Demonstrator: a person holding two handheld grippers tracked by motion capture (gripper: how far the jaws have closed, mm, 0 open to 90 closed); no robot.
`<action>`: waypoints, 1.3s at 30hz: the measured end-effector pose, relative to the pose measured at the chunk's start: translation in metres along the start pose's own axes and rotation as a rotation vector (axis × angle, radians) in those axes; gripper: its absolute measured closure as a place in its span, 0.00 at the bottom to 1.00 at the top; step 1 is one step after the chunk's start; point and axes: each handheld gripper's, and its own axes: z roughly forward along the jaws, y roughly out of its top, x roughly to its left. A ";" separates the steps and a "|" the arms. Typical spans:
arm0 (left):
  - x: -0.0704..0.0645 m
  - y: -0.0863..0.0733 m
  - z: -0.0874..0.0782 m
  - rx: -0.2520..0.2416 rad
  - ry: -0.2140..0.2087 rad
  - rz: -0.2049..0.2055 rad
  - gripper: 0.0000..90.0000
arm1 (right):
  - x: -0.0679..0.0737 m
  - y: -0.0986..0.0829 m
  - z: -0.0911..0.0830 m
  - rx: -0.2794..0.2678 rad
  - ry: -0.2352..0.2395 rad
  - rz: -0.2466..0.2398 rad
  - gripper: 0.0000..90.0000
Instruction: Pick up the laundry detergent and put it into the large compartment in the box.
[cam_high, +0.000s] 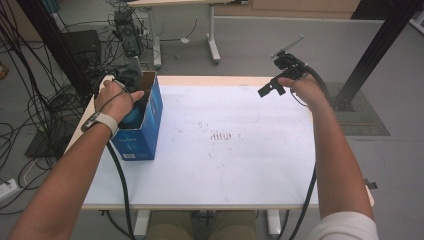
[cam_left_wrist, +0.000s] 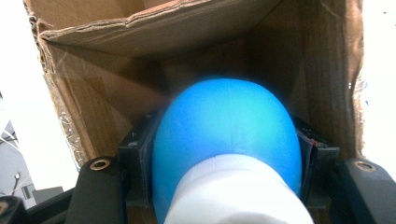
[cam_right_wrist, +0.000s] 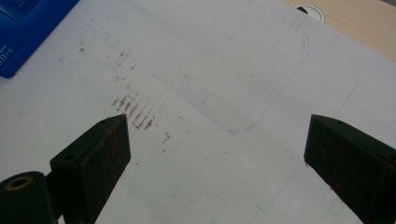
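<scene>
White table (cam_high: 240, 165) smudged with brown marks, grey floor strewn with cables behind. Left claw (cam_high: 131, 95) inside open blue box (cam_high: 145, 135) at left table edge, clamped on blue ball (cam_left_wrist: 224, 126). Right claw (cam_right_wrist: 215, 154) spread wide, empty, above bare table.

Left hand (cam_high: 116, 100) and its gripper (cam_high: 131, 75) reaching into the open top of a blue box (cam_high: 145, 125) on the white table (cam_high: 230, 165), a blue ball (cam_high: 134, 116) under the hand, right gripper (cam_high: 272, 87) held above the far right edge, brown smudges (cam_high: 220, 136) mid-table
</scene>
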 end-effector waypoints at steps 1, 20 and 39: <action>0.000 0.000 0.000 0.001 0.000 0.001 0.41 | 0.000 0.000 0.000 0.000 0.000 0.000 0.08; 0.001 0.002 0.000 0.006 -0.002 0.004 0.41 | 0.000 0.000 0.000 0.001 0.000 0.000 0.08; 0.008 0.001 0.000 -0.001 -0.021 0.002 0.34 | 0.000 0.000 -0.001 0.004 -0.001 -0.002 0.08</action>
